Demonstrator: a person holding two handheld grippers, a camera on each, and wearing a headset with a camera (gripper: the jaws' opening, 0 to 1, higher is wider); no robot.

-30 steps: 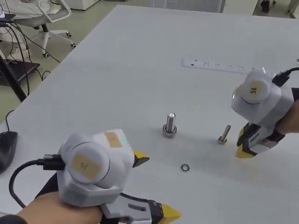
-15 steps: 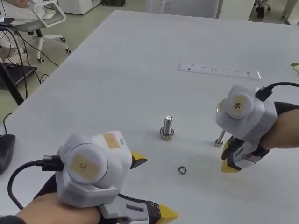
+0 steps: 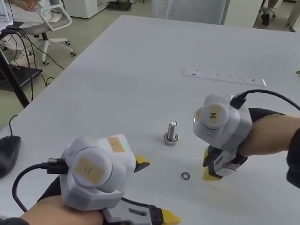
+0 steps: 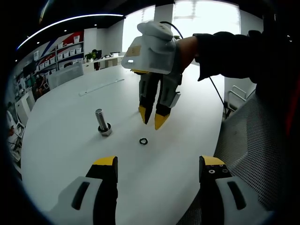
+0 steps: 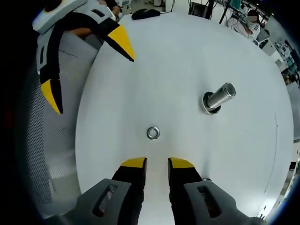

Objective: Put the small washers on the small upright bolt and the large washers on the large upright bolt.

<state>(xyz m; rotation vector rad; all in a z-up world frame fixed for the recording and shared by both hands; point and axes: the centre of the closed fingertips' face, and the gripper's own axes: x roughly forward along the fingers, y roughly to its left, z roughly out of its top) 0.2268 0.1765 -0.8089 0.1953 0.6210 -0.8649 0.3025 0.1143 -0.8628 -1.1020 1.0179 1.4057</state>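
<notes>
Nearest the person, the left gripper [image 3: 154, 190] hangs low over the white desk [image 3: 117, 70] with its yellow-tipped jaws spread wide and nothing between them; its own view [image 4: 159, 161] shows the same wide, empty gap. A little further out a single small washer [image 3: 185, 176] lies flat on the desk, on its own, touching nothing. The right gripper [image 3: 209, 169] is held just beside it, tips pointing down and hovering clear of the surface. Its jaws are parted only a little, and the narrow slot between them is empty. In the right gripper view the washer [image 5: 153, 132] sits straight ahead of those tips [image 5: 157, 163], just beyond them. Behind the washer the large bolt [image 3: 171, 131] stands upright on the desk with a ring-shaped collar at its foot; whether that is a washer or the bolt's own head I cannot tell. Further back a white power strip [image 3: 224, 77] lies across the desk. A dark mouse [image 3: 7, 152] rests near the left edge, and an office chair [image 3: 44, 18] stands on the floor beyond.
</notes>
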